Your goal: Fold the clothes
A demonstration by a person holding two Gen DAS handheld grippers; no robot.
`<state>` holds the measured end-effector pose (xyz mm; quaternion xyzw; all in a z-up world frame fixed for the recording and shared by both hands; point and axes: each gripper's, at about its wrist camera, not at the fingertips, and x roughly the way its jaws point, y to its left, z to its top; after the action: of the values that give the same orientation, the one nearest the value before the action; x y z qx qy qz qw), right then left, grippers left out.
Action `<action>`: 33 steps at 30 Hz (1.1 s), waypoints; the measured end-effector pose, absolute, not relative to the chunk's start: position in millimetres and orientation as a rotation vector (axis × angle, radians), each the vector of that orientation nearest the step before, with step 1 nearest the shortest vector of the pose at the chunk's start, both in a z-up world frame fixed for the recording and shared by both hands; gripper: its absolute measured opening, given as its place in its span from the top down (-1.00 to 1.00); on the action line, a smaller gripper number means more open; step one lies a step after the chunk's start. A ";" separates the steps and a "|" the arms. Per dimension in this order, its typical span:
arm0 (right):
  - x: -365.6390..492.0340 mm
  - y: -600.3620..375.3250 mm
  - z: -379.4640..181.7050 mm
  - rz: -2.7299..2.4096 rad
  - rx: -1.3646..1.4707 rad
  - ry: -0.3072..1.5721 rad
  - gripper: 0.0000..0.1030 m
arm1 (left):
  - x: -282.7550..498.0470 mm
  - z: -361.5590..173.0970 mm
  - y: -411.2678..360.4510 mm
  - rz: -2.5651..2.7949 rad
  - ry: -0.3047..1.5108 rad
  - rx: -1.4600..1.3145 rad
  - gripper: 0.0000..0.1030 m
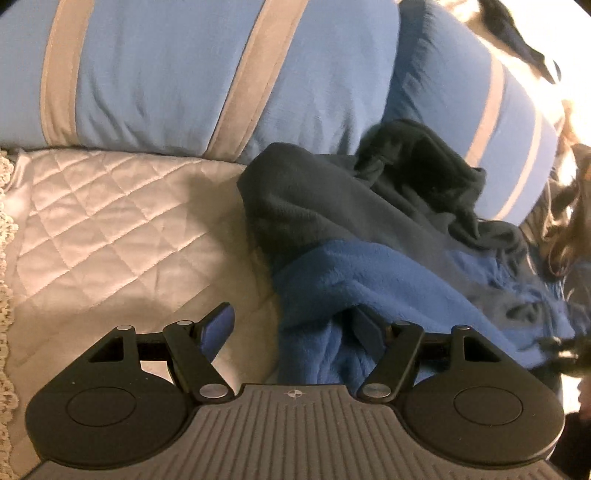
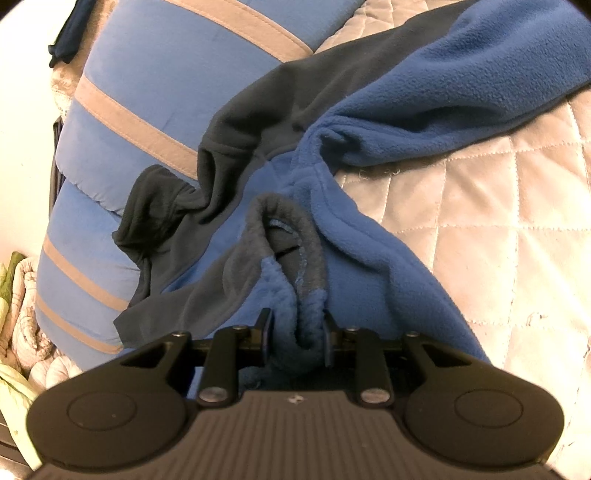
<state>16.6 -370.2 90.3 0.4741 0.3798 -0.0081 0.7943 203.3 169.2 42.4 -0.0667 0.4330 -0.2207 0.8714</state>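
Note:
A fleece garment, bright blue with dark navy panels, lies crumpled on the quilted bedspread and leans against a pillow. My left gripper stands wide open at its near edge. A blue fold lies between the fingers and covers part of the right finger, but the pads do not press on it. In the right wrist view the same fleece garment stretches away up to the right. My right gripper is shut on a bunched grey-and-blue edge of it, likely the collar.
A big blue pillow with tan stripes lies along the back of the bed, also the blue pillow at left. A dark cloth sits behind it. Bedding with a green print is bundled at far left. Bare quilted bedspread spreads right.

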 end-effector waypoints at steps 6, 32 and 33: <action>13.4 -370.4 93.1 -0.012 1.010 0.808 0.36 | 185.3 43.5 175.4 -0.424 0.855 -0.077 -0.37; 28.0 -10.4 107.7 0.469 -0.930 0.380 -0.58 | 136.3 -0.2 104.4 -0.282 0.478 0.524 -0.11; 36.0 -4.3 103.2 0.457 -0.938 0.377 -0.46 | 136.0 -1.6 105.1 -0.288 0.473 0.528 -0.01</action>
<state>36.0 -4.3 103.2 -0.4454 0.1790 0.2169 0.8500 136.0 105.1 -1.6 0.2575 0.2309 -0.1404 0.9277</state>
